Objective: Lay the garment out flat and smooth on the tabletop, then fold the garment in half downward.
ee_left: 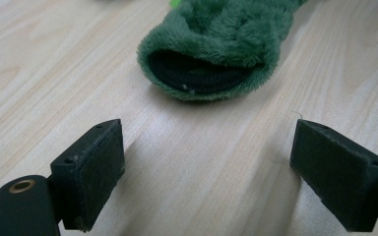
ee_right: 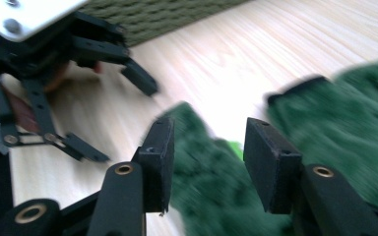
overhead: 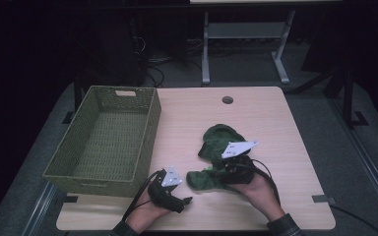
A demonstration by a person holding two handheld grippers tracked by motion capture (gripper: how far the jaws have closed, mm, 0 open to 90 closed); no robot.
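Left hand-held gripper (overhead: 187, 200) gaping wide, empty, at six o'clock on the pale wooden worktop (overhead: 270, 118). Right hand-held gripper (overhead: 220, 173) half-closed, astride the fuzzy dark-green plush sock (overhead: 216, 140) at centre; actual pinch unclear. Soft, light, floppy; best pinched at the cuff.

The table (overhead: 275, 123) has a pale wood-grain top, smooth with a faint sheen, and grey metal legs at its far edge. The green sock (ee_left: 216, 44) near the front edge is fluffy, deep-pile cloth outside; its open cuff shows a darker, finer knit lining. The basket (overhead: 106, 140) along the left edge is olive woven fibre, rough and matt. The left gripper (overhead: 179, 195) and right gripper (ee_right: 209, 162) are matt black plastic with brass-coloured rivets, each topped by a flat pale metal plate.
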